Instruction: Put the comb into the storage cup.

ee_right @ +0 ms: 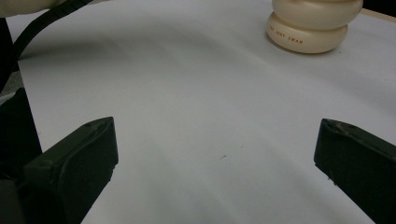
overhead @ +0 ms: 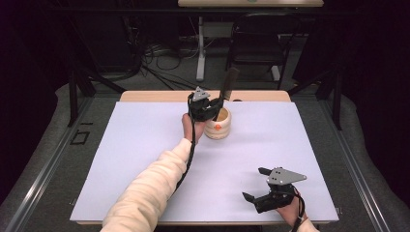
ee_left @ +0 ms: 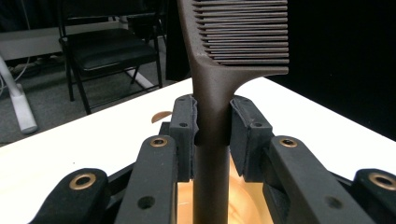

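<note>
The left gripper (overhead: 209,107) clamps the brown comb (ee_left: 219,84) by its handle, holding it upright with its lower end inside the cream cup (overhead: 217,126), probably so it can stand there; the right gripper (overhead: 261,186) waits spread wide, well nearer the person than the cup

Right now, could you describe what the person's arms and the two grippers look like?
Both the left gripper and the right gripper are black with two jaws, each topped by a grey three-cornered plate and trailing a black cable. The left forearm wears a cream sleeve.
</note>
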